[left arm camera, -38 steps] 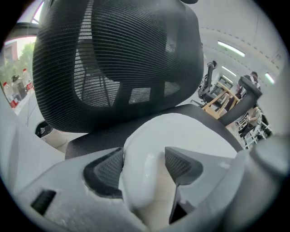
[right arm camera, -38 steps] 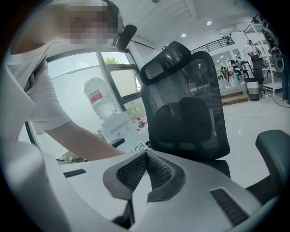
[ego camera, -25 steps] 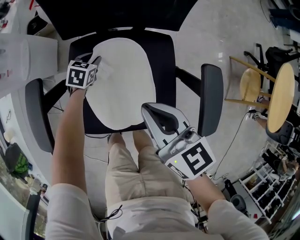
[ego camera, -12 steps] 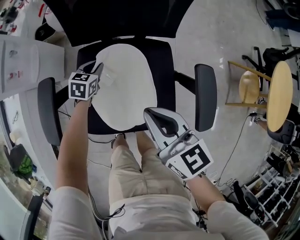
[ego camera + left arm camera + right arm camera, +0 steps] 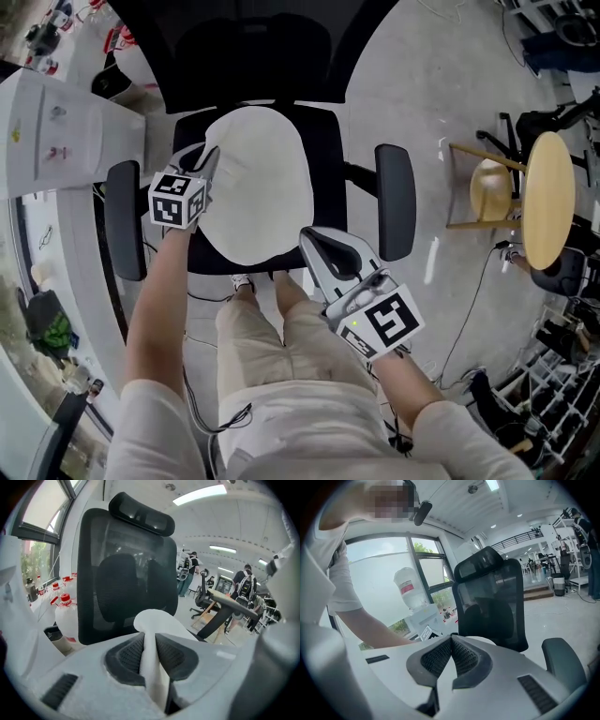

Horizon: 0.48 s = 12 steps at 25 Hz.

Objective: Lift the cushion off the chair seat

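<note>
A white oval cushion (image 5: 258,183) lies on the black seat (image 5: 328,141) of an office chair. My left gripper (image 5: 208,157) is shut on the cushion's left edge, and that edge is raised off the seat. In the left gripper view a fold of the cushion (image 5: 152,667) is squeezed between the pads; the jaws have just been closing on it. My right gripper (image 5: 314,239) hovers at the cushion's front right edge. Its pads meet at the tips (image 5: 451,639) with nothing seen between them, and the cushion (image 5: 480,641) shows just beyond.
The chair has a tall mesh backrest (image 5: 248,47) and two armrests (image 5: 395,202) (image 5: 123,220). The person's legs (image 5: 281,347) stand right in front of the seat. A white desk (image 5: 56,131) is at the left, a round wooden table (image 5: 548,197) at the right.
My left gripper has risen with the cushion's left edge in it. The right gripper has also come up a little by the cushion's front edge.
</note>
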Available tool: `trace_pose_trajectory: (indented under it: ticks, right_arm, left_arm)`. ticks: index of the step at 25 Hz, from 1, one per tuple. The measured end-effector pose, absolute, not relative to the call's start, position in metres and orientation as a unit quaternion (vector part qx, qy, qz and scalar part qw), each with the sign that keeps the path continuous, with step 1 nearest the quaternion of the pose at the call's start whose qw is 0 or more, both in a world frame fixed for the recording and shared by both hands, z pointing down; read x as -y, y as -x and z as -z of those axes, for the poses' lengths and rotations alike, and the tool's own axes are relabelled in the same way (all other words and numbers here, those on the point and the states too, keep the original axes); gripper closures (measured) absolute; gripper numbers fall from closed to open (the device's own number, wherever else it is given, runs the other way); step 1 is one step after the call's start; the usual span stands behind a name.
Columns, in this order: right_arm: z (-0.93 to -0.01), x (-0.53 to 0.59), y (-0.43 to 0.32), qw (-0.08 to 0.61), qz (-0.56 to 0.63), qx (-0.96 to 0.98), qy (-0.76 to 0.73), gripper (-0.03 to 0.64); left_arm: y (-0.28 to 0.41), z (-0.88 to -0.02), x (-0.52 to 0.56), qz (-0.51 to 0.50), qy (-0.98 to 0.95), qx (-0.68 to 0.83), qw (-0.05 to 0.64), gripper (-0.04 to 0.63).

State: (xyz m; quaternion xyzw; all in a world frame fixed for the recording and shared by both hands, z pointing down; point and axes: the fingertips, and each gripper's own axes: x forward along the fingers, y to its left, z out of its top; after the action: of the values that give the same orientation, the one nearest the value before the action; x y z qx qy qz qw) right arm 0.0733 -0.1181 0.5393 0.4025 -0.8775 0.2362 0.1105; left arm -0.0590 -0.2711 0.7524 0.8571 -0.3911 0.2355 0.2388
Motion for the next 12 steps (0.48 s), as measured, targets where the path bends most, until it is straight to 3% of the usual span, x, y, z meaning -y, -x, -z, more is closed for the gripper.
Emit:
trace_pose_trajectory:
  ticks: [12]
  right_arm:
    - [-0.460, 0.114, -0.076, 0.081, -0.213, 0.875, -0.428, 0.615]
  left_arm:
    - [0.063, -0.668, 0.233, -0.192, -0.866, 0.398, 0.236, 0.532]
